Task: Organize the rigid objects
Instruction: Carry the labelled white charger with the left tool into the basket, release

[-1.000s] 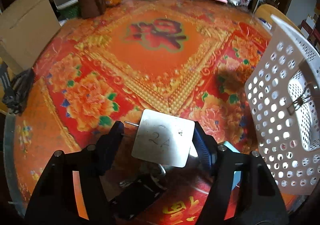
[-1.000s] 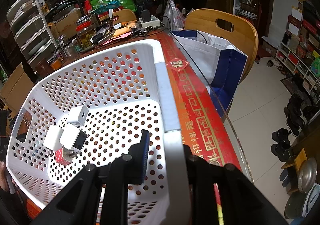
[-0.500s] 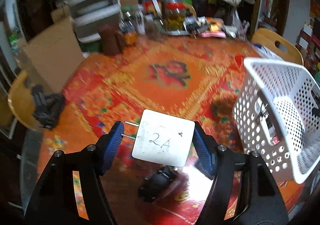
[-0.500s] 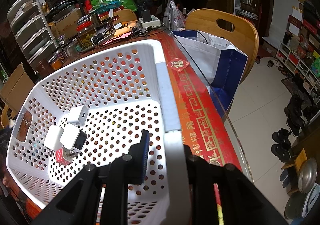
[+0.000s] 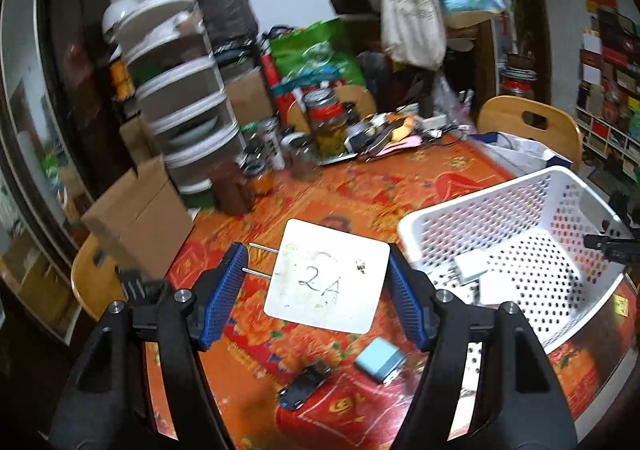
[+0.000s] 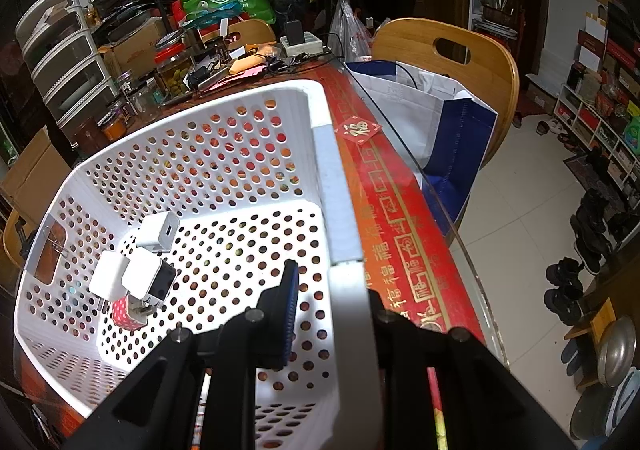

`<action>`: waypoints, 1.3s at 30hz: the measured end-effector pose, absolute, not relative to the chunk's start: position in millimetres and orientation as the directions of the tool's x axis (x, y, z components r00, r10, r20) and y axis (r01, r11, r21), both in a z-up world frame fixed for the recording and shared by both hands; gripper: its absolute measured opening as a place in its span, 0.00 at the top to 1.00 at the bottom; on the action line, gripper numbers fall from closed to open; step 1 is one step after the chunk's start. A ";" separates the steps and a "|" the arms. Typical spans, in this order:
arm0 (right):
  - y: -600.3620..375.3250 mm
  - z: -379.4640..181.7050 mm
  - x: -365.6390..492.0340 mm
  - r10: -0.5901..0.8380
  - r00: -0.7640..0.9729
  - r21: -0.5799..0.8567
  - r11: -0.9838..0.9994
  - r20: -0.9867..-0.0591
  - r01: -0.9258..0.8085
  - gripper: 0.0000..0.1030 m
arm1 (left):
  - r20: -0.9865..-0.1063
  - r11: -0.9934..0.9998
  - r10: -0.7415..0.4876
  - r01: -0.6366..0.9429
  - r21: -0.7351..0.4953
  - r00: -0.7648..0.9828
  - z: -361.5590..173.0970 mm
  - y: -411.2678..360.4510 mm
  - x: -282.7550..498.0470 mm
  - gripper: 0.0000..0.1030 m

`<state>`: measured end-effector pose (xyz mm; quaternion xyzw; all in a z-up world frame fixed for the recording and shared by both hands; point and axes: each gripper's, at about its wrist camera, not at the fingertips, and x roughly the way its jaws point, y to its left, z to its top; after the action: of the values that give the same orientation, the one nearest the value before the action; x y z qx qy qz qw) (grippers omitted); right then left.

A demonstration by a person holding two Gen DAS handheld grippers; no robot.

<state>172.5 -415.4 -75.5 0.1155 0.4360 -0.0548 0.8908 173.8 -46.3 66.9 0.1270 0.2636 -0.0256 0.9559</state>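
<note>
My left gripper is shut on a white square charger marked "2A". Its two prongs point at the left pad and its far side sits against the right pad. It hangs above the red patterned table, just left of the white perforated basket. Below it on the table lie a light blue charger and a small black object. My right gripper is shut on the basket's near right wall. Inside the basket lie several chargers, white ones and a pink one.
Jars, cables and clutter crowd the table's far side, beside a cardboard box and stacked plastic drawers. Wooden chairs stand around the table, one holding a blue-and-white bag. The glass table edge runs right of the basket.
My left gripper has risen and tilted upward with the charger held, so the room behind the table and the basket's inside now show. The right gripper and basket have not moved.
</note>
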 end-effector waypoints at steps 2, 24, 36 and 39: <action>-415.0 -75.5 172.5 0.004 0.614 0.158 0.968 -0.789 0.197 0.80 | -0.493 0.954 0.032 0.120 0.275 0.869 69.2 -68.9 171.8 0.35; -414.4 -75.1 171.9 0.009 0.615 0.163 0.967 -0.789 0.194 0.80 | -0.651 0.830 0.076 0.314 0.461 0.755 -37.4 -214.5 213.0 0.35; -415.1 -74.7 172.3 0.012 0.616 0.165 0.967 -0.788 0.193 0.80 | -0.729 0.820 0.071 0.376 0.432 0.681 -54.4 -218.9 225.8 0.35; -415.1 -74.8 172.2 0.012 0.616 0.166 0.967 -0.788 0.194 0.80 | -0.742 0.822 0.070 0.383 0.422 0.667 -55.9 -217.9 227.7 0.35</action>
<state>172.2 -415.1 -74.8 0.1179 0.4354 -0.0510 0.8910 227.6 -217.9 -55.9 0.2846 0.3980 -0.0904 0.8674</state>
